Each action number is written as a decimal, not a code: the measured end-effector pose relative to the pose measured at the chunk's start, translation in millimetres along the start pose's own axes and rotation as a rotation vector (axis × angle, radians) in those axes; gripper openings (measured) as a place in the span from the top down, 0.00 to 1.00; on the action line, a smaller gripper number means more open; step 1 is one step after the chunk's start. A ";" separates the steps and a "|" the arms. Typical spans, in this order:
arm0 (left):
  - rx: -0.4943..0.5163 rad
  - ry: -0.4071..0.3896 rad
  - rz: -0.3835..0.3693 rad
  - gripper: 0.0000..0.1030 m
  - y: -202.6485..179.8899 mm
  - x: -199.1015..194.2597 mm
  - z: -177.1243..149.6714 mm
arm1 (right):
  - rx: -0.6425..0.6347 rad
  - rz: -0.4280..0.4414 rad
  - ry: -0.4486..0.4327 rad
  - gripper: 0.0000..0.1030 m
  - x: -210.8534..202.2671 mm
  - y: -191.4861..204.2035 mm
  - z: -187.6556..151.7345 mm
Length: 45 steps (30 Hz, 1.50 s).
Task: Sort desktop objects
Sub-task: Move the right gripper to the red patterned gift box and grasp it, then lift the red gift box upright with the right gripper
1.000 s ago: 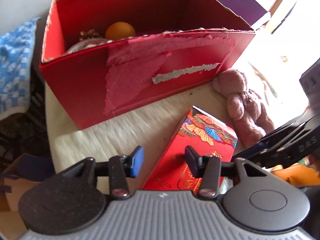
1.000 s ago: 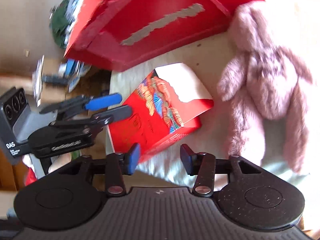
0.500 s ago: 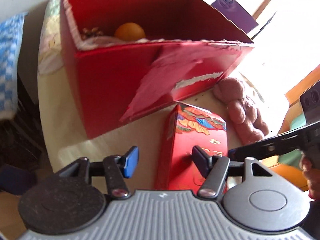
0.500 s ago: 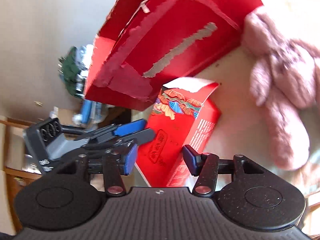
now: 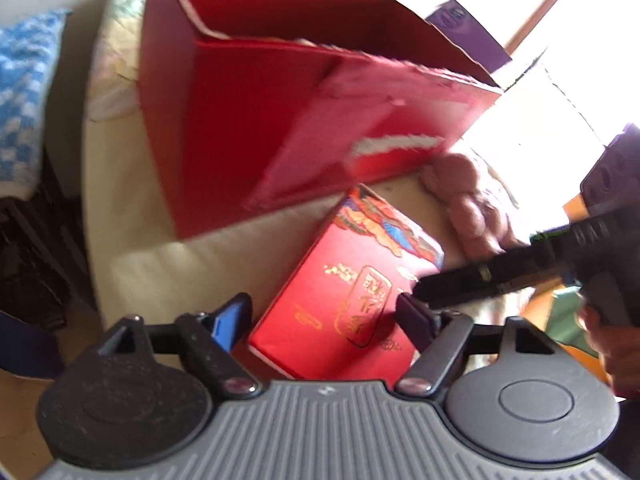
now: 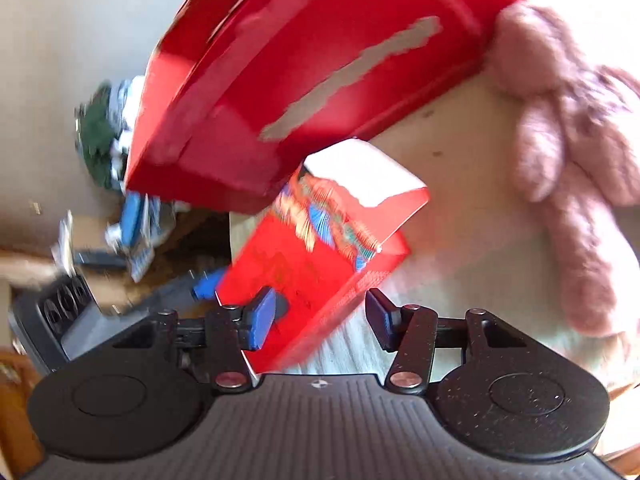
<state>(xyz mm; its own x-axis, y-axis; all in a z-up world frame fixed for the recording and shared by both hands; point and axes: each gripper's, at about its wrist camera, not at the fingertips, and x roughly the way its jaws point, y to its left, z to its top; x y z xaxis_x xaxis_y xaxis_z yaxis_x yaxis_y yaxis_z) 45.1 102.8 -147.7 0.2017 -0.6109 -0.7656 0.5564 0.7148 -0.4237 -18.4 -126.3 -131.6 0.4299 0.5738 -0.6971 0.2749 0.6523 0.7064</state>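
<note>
Since half a second ago the small red carton [image 5: 352, 292] has tipped from standing on edge to lying slantwise with its printed face up, and the left gripper [image 5: 324, 316] has swung so that the open top of the big red box [image 5: 280, 120] is no longer seen into. The carton now sits between the left gripper's spread fingers, near the table's [image 5: 160, 272] front edge, with its far end close to the big red box. Whether the pads touch it is unclear. The right gripper [image 6: 320, 316] reaches in low from the right side, its fingers also spread with the carton's near corner between them; the blue pad [image 6: 260, 316] lies against the carton's face. The pink plush toy [image 6: 572, 160] lies on the table beside the carton, its head touching the big box.
</note>
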 end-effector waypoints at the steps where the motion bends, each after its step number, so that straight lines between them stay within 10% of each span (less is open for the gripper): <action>1: 0.015 0.016 -0.019 0.32 -7.5 2.8 -0.9 | 0.026 0.000 -0.013 0.46 -4.7 -6.1 1.9; 9: 0.239 0.091 -0.038 0.23 -73.5 27.8 -5.2 | 0.082 -0.045 -0.088 0.39 -34.5 -37.9 2.9; 22: 0.233 0.105 -0.053 0.15 -81.8 48.6 -0.9 | 0.063 0.019 -0.125 0.34 -47.2 -37.6 -5.2; 35: -0.010 0.098 -0.124 0.14 -35.1 42.1 -4.6 | -0.107 0.186 -0.089 0.36 -16.4 25.2 1.3; 45: 0.126 0.067 0.025 0.16 -70.3 41.5 -20.1 | -0.142 0.154 -0.098 0.48 -9.9 27.3 6.8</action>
<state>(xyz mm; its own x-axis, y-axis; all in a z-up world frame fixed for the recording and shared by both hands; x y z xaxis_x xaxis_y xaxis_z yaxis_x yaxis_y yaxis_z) -1.8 34.0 -159.4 0.1646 -0.5667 -0.8073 0.6494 0.6784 -0.3437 -9.3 -117.6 -104.6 0.5410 0.6258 -0.5619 0.0787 0.6275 0.7746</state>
